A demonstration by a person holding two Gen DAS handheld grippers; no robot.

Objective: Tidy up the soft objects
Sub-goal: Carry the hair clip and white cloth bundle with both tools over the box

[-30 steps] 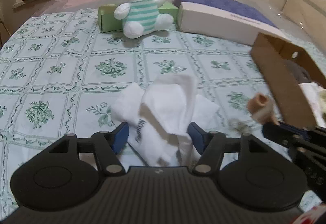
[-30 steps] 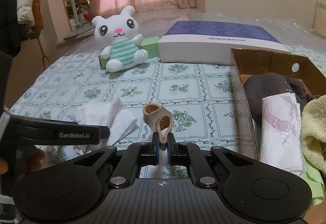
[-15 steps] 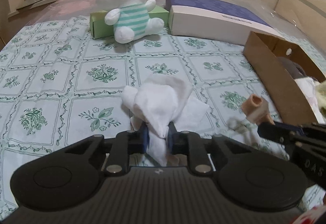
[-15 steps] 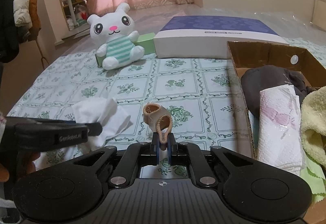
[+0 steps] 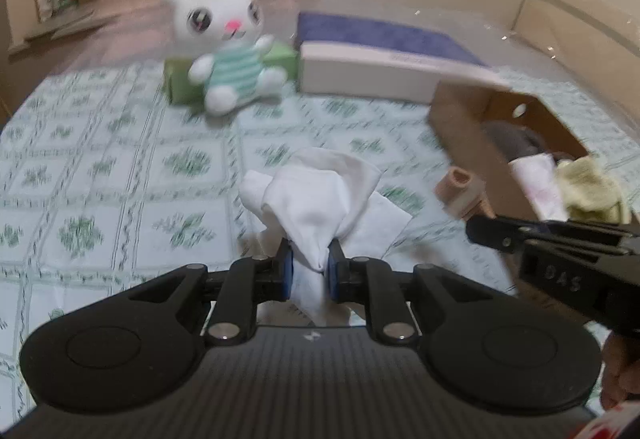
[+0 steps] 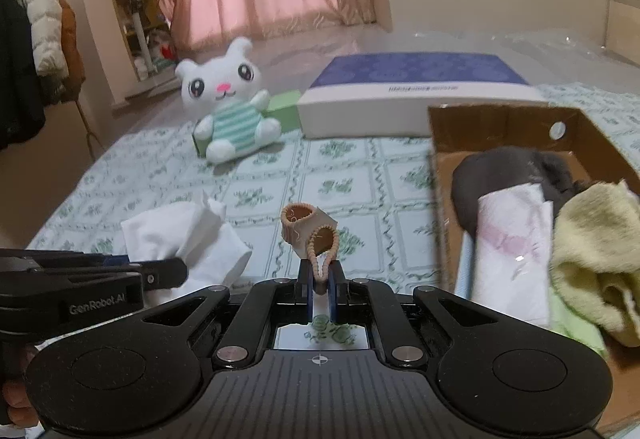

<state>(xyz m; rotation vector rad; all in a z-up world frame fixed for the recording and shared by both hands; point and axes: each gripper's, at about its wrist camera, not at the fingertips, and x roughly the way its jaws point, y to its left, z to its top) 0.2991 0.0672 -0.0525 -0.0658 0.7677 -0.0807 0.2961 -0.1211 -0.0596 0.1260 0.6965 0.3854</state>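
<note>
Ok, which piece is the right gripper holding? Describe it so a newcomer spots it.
Start at the cardboard box on the floral tablecloth. Just left of it, the right gripper pinches a small tan sock. Unlike the white cloth beside it, it is beige with stitched round openings.

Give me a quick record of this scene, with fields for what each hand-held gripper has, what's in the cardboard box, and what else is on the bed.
left hand-held gripper: shut on the white sock, pinched at its lower end
right hand-held gripper: shut on the tan sock
cardboard box: open, holding a dark cloth, a white and pink cloth and a yellow towel
surface: green floral sheet
far side: white plush bunny leaning on a green box, beside a blue and white flat box
</note>
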